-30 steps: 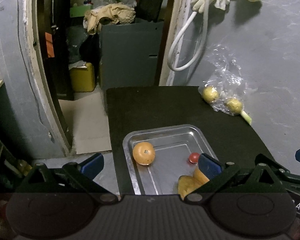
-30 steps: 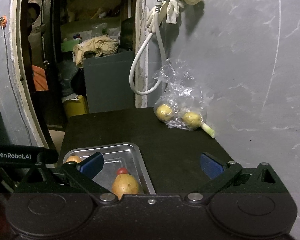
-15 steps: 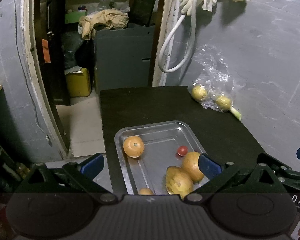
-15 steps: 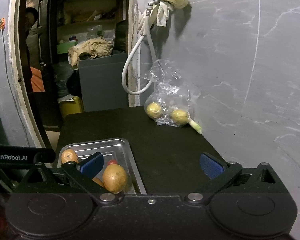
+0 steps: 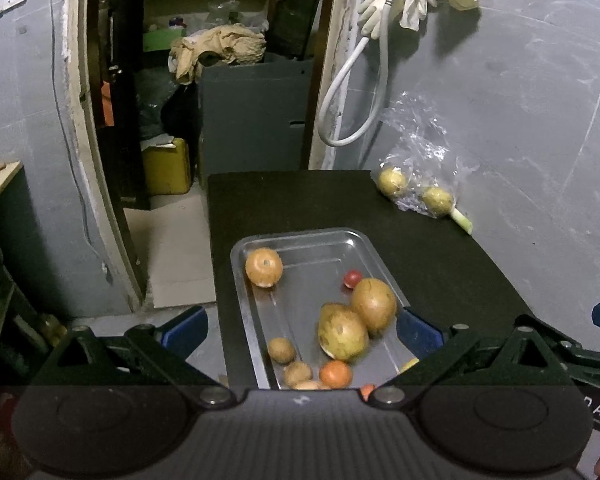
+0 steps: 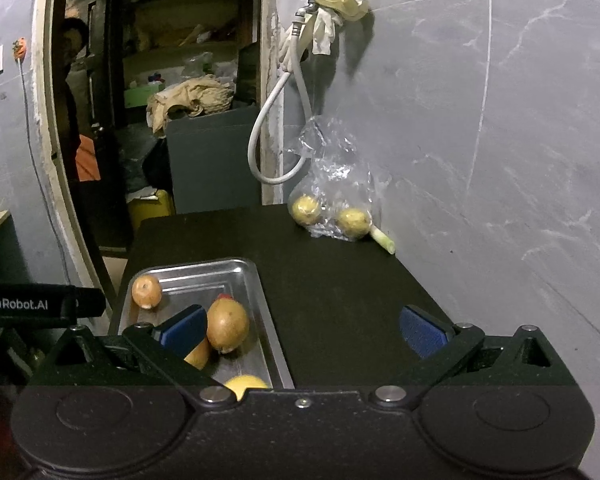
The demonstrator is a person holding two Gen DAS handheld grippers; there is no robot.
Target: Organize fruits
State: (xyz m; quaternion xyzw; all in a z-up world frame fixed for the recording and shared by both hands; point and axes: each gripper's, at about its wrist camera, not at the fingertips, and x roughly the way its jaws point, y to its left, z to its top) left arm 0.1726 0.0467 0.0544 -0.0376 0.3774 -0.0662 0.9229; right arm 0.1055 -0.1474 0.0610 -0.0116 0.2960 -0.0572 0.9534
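A steel tray (image 5: pixel 320 240) (image 6: pixel 204 270) lies on a black table (image 5: pixel 440 256) (image 6: pixel 340 280). It holds an orange (image 5: pixel 264 267) (image 6: pixel 146 291) at its far left corner, two large mangoes (image 5: pixel 374 304) (image 5: pixel 342 332) (image 6: pixel 227 325), a small red fruit (image 5: pixel 352 278), small brown fruits (image 5: pixel 281 350) and a small orange fruit (image 5: pixel 336 374). A clear bag (image 5: pixel 416 184) (image 6: pixel 332 200) with two yellow fruits (image 5: pixel 392 181) (image 6: pixel 306 209) leans at the wall. My left gripper (image 5: pixel 300 330) hovers open above the tray's near end. My right gripper (image 6: pixel 300 326) is open over the tray's right rim and bare table.
A grey wall runs along the table's right side, with a white hose (image 5: pixel 352 92) (image 6: pixel 276 120) and gloves hung on a tap. Beyond the table's far edge a doorway opens onto a grey cabinet (image 5: pixel 256 116) and a yellow canister (image 5: pixel 168 166). The floor drops off left of the table.
Both grippers have drawn back and risen, so more of the tray shows: the second mango and several small fruits at its near end have come into view.
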